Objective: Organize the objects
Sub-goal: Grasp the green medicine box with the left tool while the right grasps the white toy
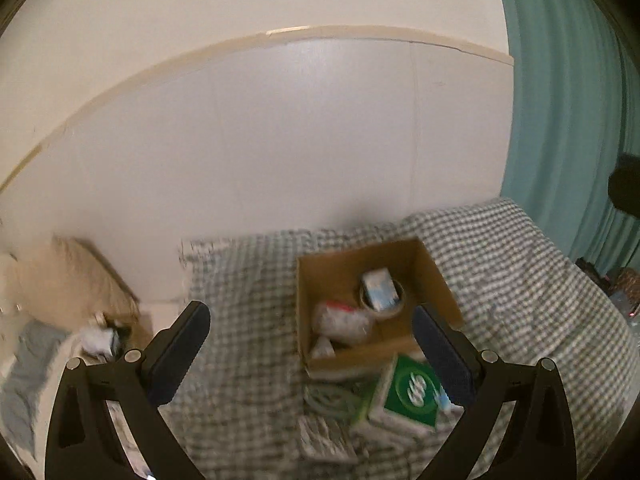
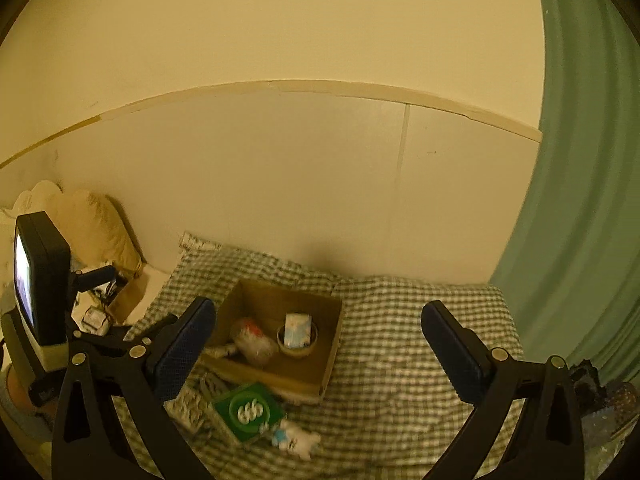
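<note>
An open cardboard box (image 1: pixel 436 276) (image 2: pixel 332 344) sits on a green checked cloth (image 1: pixel 248 320) (image 2: pixel 400 340). Inside are a blue-white packet standing in a small round bowl (image 1: pixel 382 290) (image 2: pixel 298 332) and a clear bag with red (image 1: pixel 340 320) (image 2: pixel 254 338). In front of the box lie a green box with white print (image 1: pixel 412 390) (image 2: pixel 248 410), a small white-blue toy (image 2: pixel 296 440) and a patterned flat pack (image 2: pixel 186 404). My left gripper (image 1: pixel 312 356) is open and empty above the cloth. My right gripper (image 2: pixel 320 354) is open and empty, and the left gripper's body (image 2: pixel 40 280) shows at its left.
A white wall panel (image 1: pixel 280 140) stands behind the cloth. A teal curtain (image 1: pixel 568 100) (image 2: pixel 580 200) hangs at the right. A cream pillow (image 2: pixel 92 224) and small clutter (image 1: pixel 100 336) lie at the left, off the cloth.
</note>
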### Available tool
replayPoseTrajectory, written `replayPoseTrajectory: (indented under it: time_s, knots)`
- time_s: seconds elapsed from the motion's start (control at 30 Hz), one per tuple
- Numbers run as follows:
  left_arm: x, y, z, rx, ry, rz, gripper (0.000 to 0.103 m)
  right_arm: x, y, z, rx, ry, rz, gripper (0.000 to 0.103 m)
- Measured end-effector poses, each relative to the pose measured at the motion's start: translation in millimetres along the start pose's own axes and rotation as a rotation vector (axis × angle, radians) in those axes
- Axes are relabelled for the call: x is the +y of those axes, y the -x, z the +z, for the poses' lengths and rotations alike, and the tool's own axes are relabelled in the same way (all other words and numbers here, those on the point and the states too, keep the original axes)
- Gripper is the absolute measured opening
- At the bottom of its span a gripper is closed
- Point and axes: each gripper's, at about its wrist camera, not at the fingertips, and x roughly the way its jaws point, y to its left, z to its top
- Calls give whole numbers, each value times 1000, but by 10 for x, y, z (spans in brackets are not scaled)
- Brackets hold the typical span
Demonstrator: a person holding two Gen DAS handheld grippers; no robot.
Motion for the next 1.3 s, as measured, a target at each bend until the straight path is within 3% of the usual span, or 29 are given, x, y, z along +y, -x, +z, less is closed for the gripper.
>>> replayPoseTrajectory:
  time_s: [0.17,0.3,0.4,0.5,0.57,0.77,0.87,1.03,1.3]
  knots:
    - [-148,8,-494,35,2,-22,103,13,-6,-509,53,-4,-11,103]
    - [-362,-115,-924,75,-6,-70,103,5,-348,-998,162,-49,-21,103]
    - [-527,-281,-1179,133,-27,-132,103,-30,-608,-1264,240,-71,-32,103]
    - [-618,-481,-1333,191,-39,-144,103,-67,-803,-1432,300,-81,-43,103]
    - [-628,-597,-1350,199,-49,-118,103,-109,-948,-1543,331,-113,-32,103]
    - [-631,-906,-1348,235,6,-157,103,-269,-1150,-1654,368,-208,-29,103]
    - [-753,-967,-1372,219,-52,-177,103,-313,-1217,-1671,385,-234,-31,103]
    - [-965,-1011,-1379,182,-176,-138,103,-327,-1274,-1697,400,-235,-24,103]
    - [-941,-1293,-1331,189,-140,-143,103,-363,-1401,-1809,437,-246,-46,103]
